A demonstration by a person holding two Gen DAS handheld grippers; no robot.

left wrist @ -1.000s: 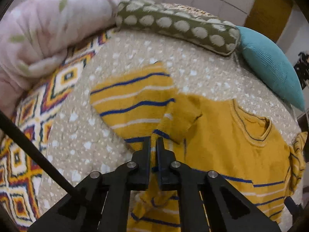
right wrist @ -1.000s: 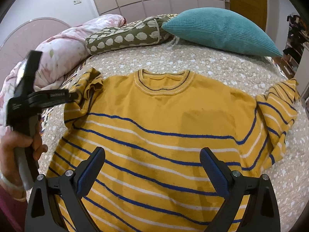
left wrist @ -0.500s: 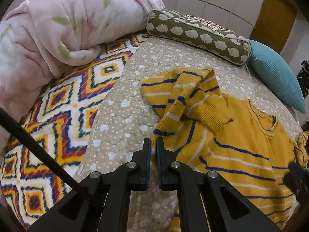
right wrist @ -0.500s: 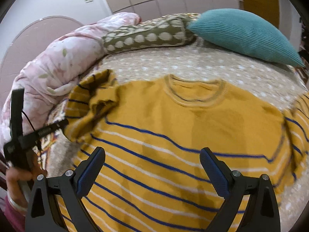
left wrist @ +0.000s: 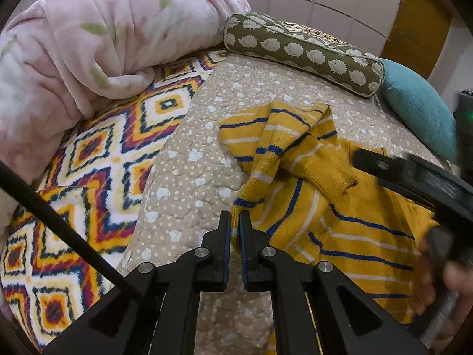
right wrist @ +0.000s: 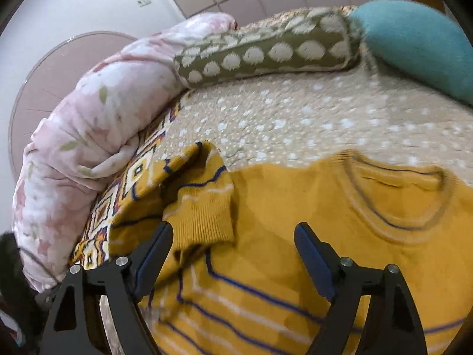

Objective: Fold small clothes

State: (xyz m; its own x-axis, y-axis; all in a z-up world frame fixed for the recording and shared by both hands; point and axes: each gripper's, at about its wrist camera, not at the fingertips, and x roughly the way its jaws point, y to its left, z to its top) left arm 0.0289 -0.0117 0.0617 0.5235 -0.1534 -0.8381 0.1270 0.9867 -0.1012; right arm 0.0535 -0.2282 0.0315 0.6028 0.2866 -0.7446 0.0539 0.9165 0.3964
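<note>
A small yellow sweater [right wrist: 310, 230] with blue and white stripes lies front up on the beige dotted quilt [right wrist: 295, 118]. Its left sleeve [left wrist: 280, 136] is bunched, with the ribbed cuff [right wrist: 204, 216] folded onto the body. My left gripper [left wrist: 233, 222] is shut on the sweater's side edge below the sleeve. My right gripper [right wrist: 233, 245] is open and empty, hovering over the sweater close to the cuff; it also shows blurred at the right of the left wrist view [left wrist: 419, 177].
A rolled pink floral blanket [left wrist: 97, 44] lies at the left on a diamond-pattern blanket [left wrist: 97, 159]. An olive bolster [left wrist: 304, 50] and a teal pillow [left wrist: 416, 103] line the far edge. A black cable [left wrist: 59, 230] crosses the lower left.
My left gripper has kept pulling the sweater's edge back and to the left. My right gripper has moved left and closer to the folded cuff, still open.
</note>
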